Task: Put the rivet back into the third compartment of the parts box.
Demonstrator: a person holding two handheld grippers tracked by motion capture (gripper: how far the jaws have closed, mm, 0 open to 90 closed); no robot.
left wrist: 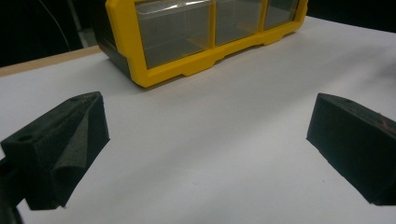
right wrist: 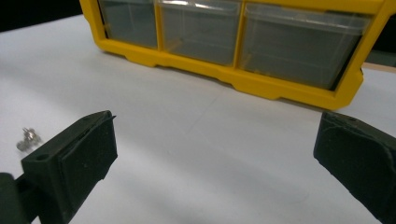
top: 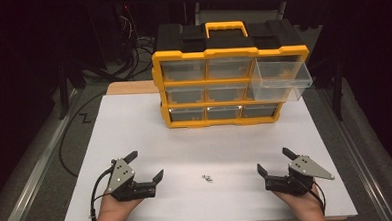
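- The left tongs (top: 147, 166) and the right tongs (top: 274, 159) rest low at the near edge of the white table (top: 135, 143), jaws spread wide and holding nothing, well apart from each other.
- A small cluster of silvery metal screws (top: 207, 178) lies on the table between them, nearer the right tongs (it sits at the left edge of the right gripper view), so likely the thing to pick up.
- The yellow-and-black plastic drawer cabinet (top: 181, 55) stands at the far side; its clear upper-right drawer (top: 282, 79) is pulled out, probably ready to receive the screws.
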